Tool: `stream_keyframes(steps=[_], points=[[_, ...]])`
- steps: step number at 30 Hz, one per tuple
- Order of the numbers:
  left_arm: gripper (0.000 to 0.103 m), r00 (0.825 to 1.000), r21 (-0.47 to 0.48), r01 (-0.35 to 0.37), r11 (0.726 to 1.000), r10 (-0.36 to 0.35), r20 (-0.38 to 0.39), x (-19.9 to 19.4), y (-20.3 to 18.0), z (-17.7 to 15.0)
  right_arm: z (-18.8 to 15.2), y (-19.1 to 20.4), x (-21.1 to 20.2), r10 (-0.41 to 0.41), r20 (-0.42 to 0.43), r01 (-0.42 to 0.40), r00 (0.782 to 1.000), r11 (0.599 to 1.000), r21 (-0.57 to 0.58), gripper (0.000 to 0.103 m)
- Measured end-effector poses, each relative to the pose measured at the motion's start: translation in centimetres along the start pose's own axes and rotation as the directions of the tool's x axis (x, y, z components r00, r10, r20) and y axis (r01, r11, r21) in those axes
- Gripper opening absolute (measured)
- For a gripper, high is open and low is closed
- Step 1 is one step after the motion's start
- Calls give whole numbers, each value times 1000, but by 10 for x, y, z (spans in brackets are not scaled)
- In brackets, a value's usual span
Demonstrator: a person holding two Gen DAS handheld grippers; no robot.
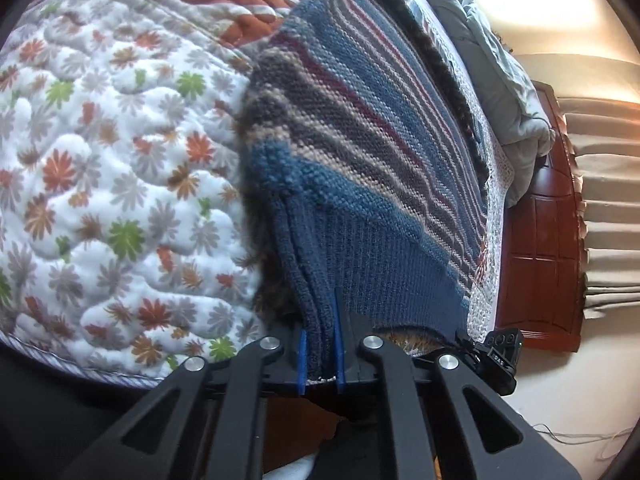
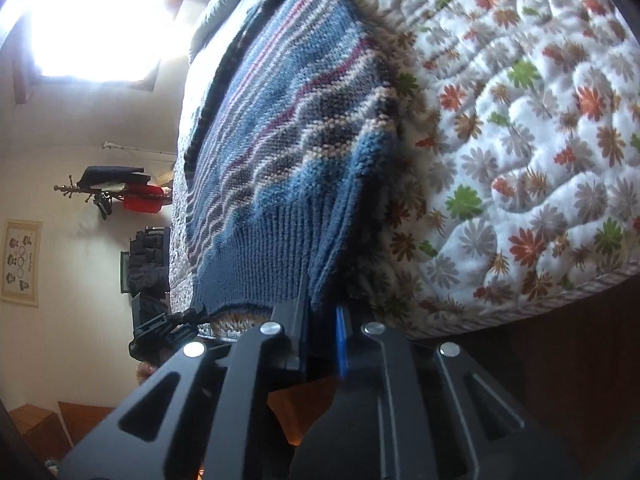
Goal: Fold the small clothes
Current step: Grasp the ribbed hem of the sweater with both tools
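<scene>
Knitted striped sweater spread flat on floral quilt, ribbed hem at quilt's near edge. Left gripper and right gripper each clamped on 1 hem corner. Not yet folded; every fold left.

The sweater lies on the quilt, stretching ahead of both tools, each clamping its near hem.
</scene>
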State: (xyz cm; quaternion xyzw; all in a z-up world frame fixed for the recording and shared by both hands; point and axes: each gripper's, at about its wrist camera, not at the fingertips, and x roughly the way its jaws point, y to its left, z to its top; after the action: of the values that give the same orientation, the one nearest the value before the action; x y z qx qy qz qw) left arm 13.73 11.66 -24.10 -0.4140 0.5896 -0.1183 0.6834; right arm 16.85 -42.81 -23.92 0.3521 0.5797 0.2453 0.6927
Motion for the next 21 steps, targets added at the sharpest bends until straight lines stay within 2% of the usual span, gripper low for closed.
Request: stream_keyframes(steps=[4,8,15,21], points=[[9,999,1,34,999,-34,31,-12,4,0,3,11,-6,14,22,-13,1000,1000,-24,8],[9,993,25,83,996,-85,87,-36,-9,4,10,30,-18,42,50,-40,998,998,-57,8],[9,971,132,152,979,-173,166,-81,-63,26,39,78,-43,92,90,-80,992,988,-135,8],[9,956,213,161,964,-206,210,-106,-107,67,87,124,-62,81,124,-51,989,973,-224,8]])
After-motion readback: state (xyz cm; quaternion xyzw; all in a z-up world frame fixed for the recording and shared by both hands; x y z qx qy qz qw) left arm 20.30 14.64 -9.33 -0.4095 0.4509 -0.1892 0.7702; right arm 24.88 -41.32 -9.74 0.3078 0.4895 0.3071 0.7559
